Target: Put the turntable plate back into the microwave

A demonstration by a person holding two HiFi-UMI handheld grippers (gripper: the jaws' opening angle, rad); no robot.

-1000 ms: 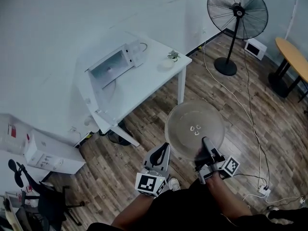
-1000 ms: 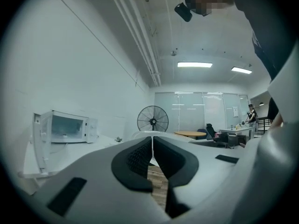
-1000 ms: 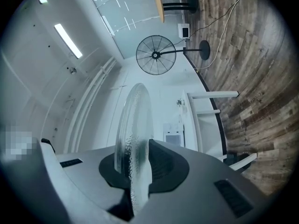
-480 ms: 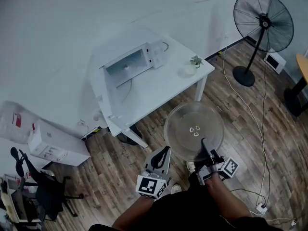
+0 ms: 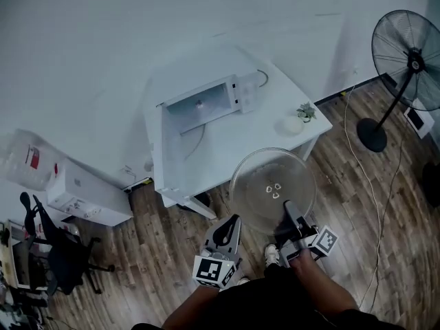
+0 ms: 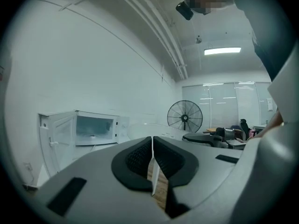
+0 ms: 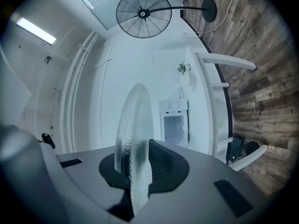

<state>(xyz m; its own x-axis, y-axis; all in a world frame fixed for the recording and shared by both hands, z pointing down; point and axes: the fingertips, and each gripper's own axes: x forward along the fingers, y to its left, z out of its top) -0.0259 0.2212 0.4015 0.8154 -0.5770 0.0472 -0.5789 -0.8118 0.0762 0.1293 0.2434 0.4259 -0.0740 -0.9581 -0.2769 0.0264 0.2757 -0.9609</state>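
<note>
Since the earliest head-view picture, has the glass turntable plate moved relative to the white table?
Yes. The glass turntable plate has come toward the white table: then over bare floor, now its far rim overlaps the table's near edge.

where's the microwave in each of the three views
Head view: microwave upper centre, on the white table.
Left gripper view: left of centre, door open.
Right gripper view: just right of the glass plate, picture turned sideways.
Shared landmark: the standing fan, in all three.
</note>
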